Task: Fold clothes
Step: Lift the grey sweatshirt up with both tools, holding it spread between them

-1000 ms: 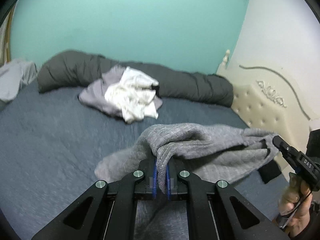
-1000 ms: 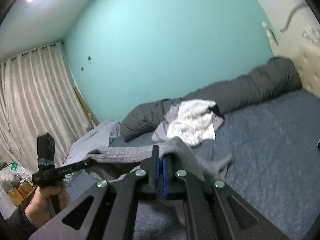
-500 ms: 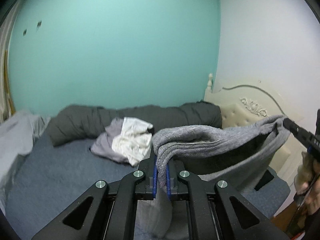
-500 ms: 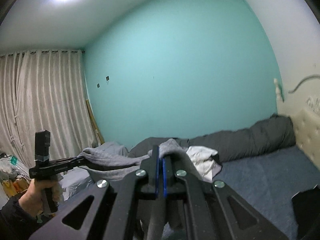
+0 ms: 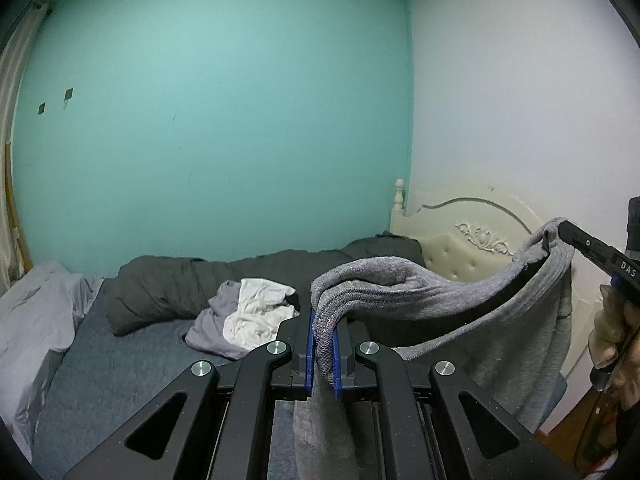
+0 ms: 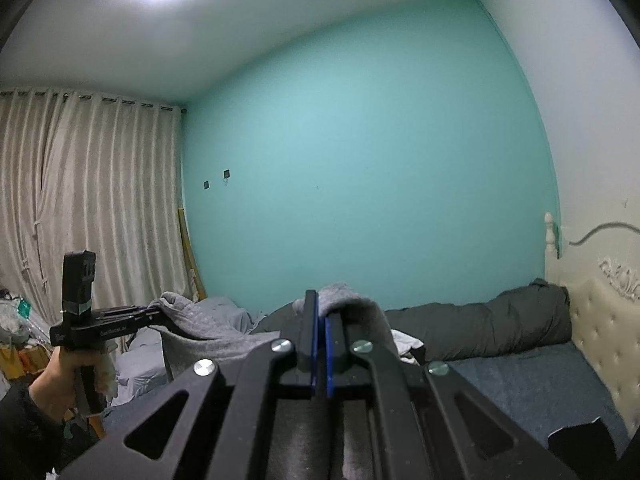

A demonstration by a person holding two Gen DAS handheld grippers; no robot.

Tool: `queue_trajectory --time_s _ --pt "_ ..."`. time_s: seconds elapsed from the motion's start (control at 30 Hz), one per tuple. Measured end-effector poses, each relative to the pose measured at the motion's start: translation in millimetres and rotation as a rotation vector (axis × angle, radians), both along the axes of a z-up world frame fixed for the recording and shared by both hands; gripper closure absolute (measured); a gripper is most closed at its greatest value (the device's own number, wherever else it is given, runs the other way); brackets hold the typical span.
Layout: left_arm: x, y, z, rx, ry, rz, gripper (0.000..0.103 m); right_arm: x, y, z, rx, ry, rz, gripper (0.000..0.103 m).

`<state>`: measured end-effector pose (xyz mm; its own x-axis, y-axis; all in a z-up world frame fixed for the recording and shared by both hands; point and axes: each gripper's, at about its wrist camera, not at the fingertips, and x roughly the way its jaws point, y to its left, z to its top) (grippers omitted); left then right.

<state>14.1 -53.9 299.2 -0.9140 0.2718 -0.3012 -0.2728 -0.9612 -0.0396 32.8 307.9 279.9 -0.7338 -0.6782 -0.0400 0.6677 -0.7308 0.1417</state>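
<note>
Left wrist view first: your left gripper (image 5: 323,350) is clenched on a gathered edge of the grey knit sweater (image 5: 432,300), the ribbed fabric pinched between the blue pads at 6 o'clock and a tail of it hanging straight down below the jaws. From that pinch the sweater runs out toward 3 o'clock, sagging in the middle, and rises to the tip of your right gripper (image 5: 568,232), which grips the opposite edge. So the garment's long axis lies left to right between your two hands, held in the air, with a loose panel draped below the right-hand end.

Right wrist view confirms it from the other side: your right gripper (image 6: 320,340) is closed on a fold of the same sweater at 6 o'clock, and the cloth stretches toward 9 o'clock to your left gripper (image 6: 156,314), held in your left hand (image 6: 64,372).

Neither hand is nearer the cloth; both hold an end. The bed (image 5: 132,376) lies beneath and ahead at 12 o'clock, so laying the sweater flat would, I judge, mean lowering both ends together along that left-right line.

Farther off at 11 o'clock a crumpled white garment (image 5: 260,316) sits on a lilac one (image 5: 208,326), against a rolled dark grey duvet (image 5: 180,284) at the teal wall.
</note>
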Motion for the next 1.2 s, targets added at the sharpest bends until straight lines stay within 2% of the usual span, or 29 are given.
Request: queue_trajectory --time_s 0.13,0.43,0.6,0.9,0.97,1.07,1.2 --pt "15.5 4.3 10.3 0.0 0.015 -0.01 0.096 15.1 2.6 1.2 0.022 0.022 -0.003 0.101" --pt "48.7 8.5 16.0 -0.043 0.039 0.004 0.096 28.2 9.8 -18.9 0.028 -0.011 0.029 0.101" --pt "67.2 10.9 19.1 -0.067 0.052 0.012 0.096 47.0 6.8 -11.6 0.034 0.009 0.062 0.101" --pt "93.0 -6.6 35.3 -0.054 0.078 0.026 0.096 64.7 0.5 10.2 0.054 0.054 0.078 0.101" --pt "91.3 -8.5 36.3 -0.05 0.072 0.024 0.096 62.1 -1.4 9.8 0.063 0.05 0.074 0.101" --pt "66.1 -9.1 21.3 -0.043 0.028 0.024 0.096 52.0 -7.2 3.9 0.077 0.028 0.066 0.101" --pt "32.5 -9.9 1.3 -0.035 -0.032 0.023 0.096 18.8 -14.6 -24.3 0.099 -0.032 0.052 0.101"
